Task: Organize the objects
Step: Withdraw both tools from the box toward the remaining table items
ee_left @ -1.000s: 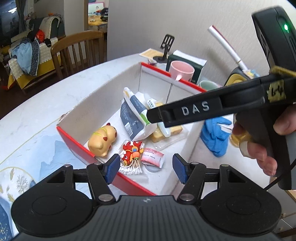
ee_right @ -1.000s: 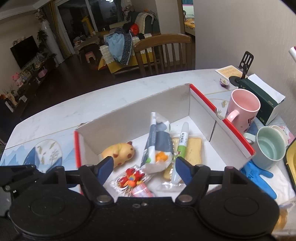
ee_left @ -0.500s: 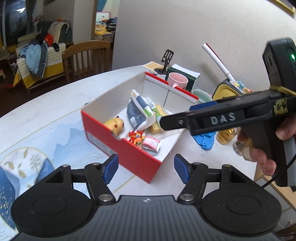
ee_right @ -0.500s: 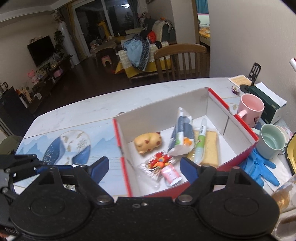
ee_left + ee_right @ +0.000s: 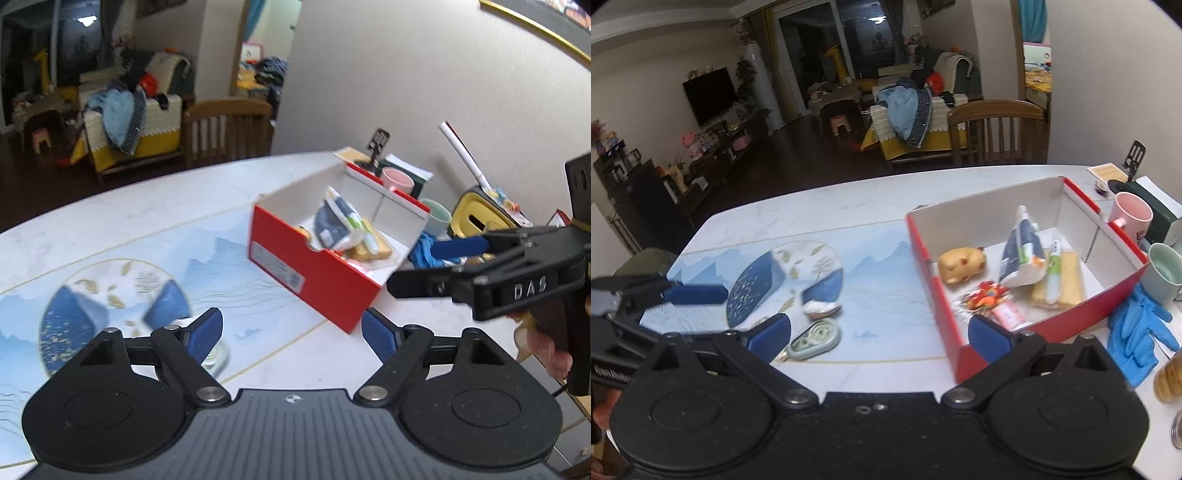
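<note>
A red shoebox (image 5: 934, 280) with white inside walls stands on the table, right of centre. In it lie a yellow pig toy (image 5: 962, 264), a blue-white pouch (image 5: 1021, 254), a green-white tube (image 5: 1054, 269), a wrapped cake slice (image 5: 1069, 286), a red ornament pack (image 5: 984, 297) and a pink packet (image 5: 1008, 314). A pale green correction tape (image 5: 814, 338) and a small white-brown object (image 5: 820, 308) lie on the blue mat. My right gripper (image 5: 881, 338) hangs above the mat short of the box, jaws opening, nothing between them. My left gripper (image 5: 291, 336) is back from the box (image 5: 314, 280), also opening and empty.
A pink mug (image 5: 1132, 214), a green mug (image 5: 1165, 271), blue gloves (image 5: 1137, 332), a dark tissue box (image 5: 1156, 206) and a jar of biscuits (image 5: 1169, 376) crowd the table's right side. A wooden chair (image 5: 997, 133) stands behind the table. A yellow container (image 5: 487, 210) sits by the wall.
Both grippers have drawn back from over the box and opened wider. The box now sits farther off, and the mat with the correction tape has come into view.
</note>
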`<state>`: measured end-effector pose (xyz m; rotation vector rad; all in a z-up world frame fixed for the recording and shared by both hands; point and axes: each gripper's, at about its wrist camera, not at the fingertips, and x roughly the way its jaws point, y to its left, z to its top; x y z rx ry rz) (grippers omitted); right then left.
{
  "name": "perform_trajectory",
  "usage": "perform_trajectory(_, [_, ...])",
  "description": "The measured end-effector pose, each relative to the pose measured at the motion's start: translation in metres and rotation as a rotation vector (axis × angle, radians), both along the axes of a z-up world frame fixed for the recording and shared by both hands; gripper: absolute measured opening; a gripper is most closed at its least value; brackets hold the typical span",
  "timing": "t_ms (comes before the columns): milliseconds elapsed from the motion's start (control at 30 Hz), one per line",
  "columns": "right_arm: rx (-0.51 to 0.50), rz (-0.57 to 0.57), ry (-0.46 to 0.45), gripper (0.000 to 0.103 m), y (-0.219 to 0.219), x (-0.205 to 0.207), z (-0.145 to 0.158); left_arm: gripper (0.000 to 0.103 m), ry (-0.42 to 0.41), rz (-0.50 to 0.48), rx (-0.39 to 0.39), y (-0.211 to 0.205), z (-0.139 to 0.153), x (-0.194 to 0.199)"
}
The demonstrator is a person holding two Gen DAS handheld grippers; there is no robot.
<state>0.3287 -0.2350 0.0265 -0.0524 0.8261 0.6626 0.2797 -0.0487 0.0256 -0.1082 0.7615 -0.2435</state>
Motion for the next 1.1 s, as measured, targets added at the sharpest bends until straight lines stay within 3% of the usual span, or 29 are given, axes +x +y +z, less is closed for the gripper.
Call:
perform_trajectory(433, [-0.064, 0.097, -0.063, 0.102, 0.062, -0.054, -0.019, 0.084, 0.020, 0.099, 0.005, 0.069, -0.017, -0.055])
perform_trajectory(533, [-0.085, 0.118, -0.069, 0.102, 0.077, -0.063, -0.027, 0.097, 0.035, 0.131, 0.008, 0.087, -0.026, -0.066])
perform_trajectory(800, [-0.098, 0.155, 0.002, 0.102, 0.113, -0.073, -0.054, 0.101, 0.063, 0.181, 0.024, 0.125, -0.059, -0.093])
perform_trajectory(1100, [-0.145, 0.177, 0.061, 0.102, 0.151, -0.079, -0.083, 0.101, 0.140, 0.251, 0.053, 0.158, -0.109, -0.093])
